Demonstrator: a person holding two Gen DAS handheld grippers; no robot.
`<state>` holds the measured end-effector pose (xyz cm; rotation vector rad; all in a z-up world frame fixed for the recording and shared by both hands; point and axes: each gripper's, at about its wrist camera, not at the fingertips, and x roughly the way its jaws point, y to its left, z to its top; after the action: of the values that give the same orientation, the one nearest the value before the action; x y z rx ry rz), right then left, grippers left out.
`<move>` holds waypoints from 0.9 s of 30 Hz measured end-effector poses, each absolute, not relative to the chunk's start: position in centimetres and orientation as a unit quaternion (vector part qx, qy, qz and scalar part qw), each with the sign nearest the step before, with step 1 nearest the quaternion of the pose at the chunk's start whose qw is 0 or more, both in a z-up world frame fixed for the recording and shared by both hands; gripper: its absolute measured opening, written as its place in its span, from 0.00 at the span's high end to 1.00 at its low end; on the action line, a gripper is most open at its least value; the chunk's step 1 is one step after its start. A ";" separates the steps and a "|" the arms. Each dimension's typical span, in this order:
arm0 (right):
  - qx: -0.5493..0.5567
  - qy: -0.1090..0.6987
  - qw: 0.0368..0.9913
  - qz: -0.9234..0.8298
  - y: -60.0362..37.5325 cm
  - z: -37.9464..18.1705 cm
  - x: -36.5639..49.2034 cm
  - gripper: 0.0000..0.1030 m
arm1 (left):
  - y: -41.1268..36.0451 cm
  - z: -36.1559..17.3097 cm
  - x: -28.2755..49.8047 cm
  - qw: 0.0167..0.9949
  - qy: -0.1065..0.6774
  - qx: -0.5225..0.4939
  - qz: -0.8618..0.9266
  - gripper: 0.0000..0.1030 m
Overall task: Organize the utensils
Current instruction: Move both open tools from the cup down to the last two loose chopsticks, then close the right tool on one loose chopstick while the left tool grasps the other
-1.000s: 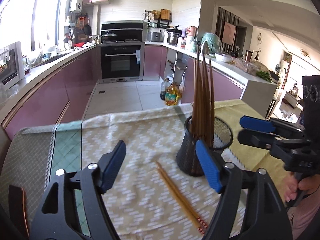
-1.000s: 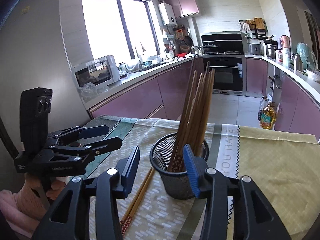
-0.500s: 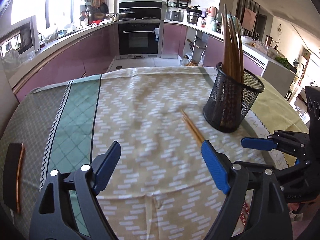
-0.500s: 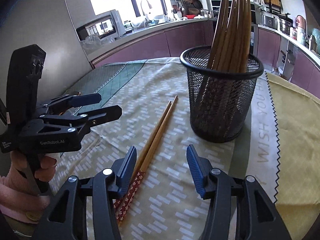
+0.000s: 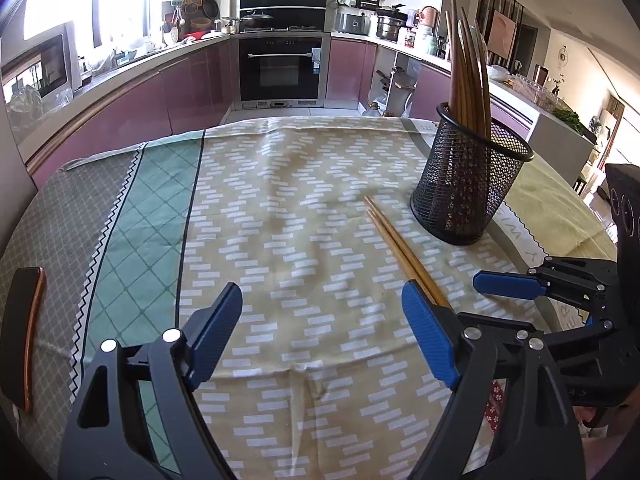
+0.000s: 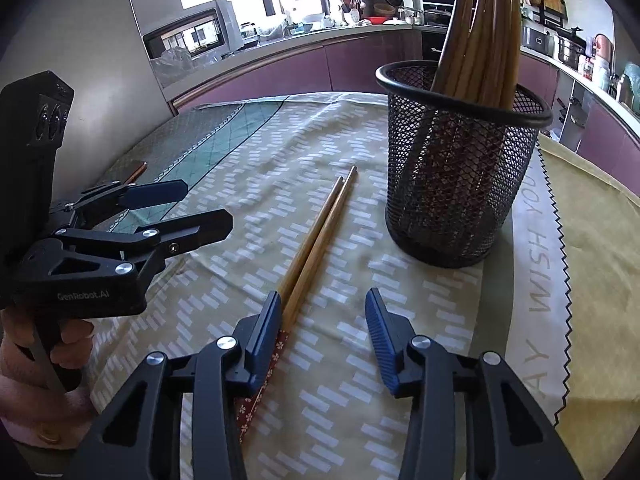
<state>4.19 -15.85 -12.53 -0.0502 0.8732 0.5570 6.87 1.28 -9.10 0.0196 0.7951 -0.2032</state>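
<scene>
Closing right gripper (image 6: 324, 320) jaws, still apart, left pad beside chopsticks (image 6: 316, 240), left gripper (image 5: 320, 320) jaws wide, empty

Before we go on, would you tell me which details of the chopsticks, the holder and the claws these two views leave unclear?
- Loose chopsticks: the patterned ends pass under the right claw in the right wrist view; contact cannot be judged.
- Same pair in the left wrist view: the near ends are hidden behind the left claw.
- Mesh holder: the count of chopsticks inside is unclear, since they overlap.
- Tablecloth lettering: cut off by the holder.
</scene>
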 end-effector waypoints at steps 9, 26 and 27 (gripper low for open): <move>-0.031 0.426 0.869 0.251 -16.1 -12.4 4.5 0.61 | 0.4 -9.3 7.1 0.915 0.388 0.022 -0.112 0.23; -0.036 0.437 0.869 0.231 -17.3 -12.5 5.4 0.82 | -2.4 -9.9 8.0 0.895 0.415 0.031 -0.161 0.37; -0.035 0.437 0.869 0.231 -17.4 -12.5 5.4 0.82 | -2.8 -10.1 8.1 0.892 0.419 0.032 -0.164 0.39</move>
<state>5.45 -17.44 -12.46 -0.0742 0.9140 0.4837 8.12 -2.78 -10.06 0.0656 0.8692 -0.3409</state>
